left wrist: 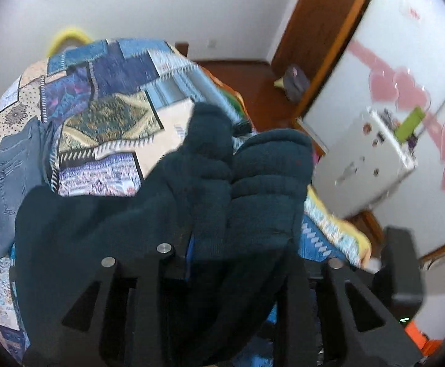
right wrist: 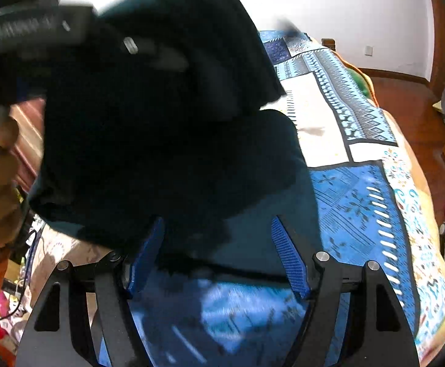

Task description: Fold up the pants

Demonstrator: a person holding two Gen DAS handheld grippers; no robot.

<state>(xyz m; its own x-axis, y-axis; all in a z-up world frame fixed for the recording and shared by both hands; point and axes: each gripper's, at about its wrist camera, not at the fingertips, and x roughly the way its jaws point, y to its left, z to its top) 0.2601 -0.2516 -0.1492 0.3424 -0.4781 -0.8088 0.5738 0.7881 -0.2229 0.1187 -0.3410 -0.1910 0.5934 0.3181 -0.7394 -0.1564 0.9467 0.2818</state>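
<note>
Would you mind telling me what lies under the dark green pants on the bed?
Under the dark green pants is the patterned patchwork bedspread, visible around them. Whatever lies directly beneath the fabric is covered and cannot be seen.

Pants (left wrist: 222, 189) hang over the bed (left wrist: 106, 116); jeans (left wrist: 14, 168) lie left

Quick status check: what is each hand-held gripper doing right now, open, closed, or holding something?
Left hand-held gripper: closed on the dark teal knit pants.
Right hand-held gripper: open, blue pads apart; the pants hang between them, not clamped.
</note>
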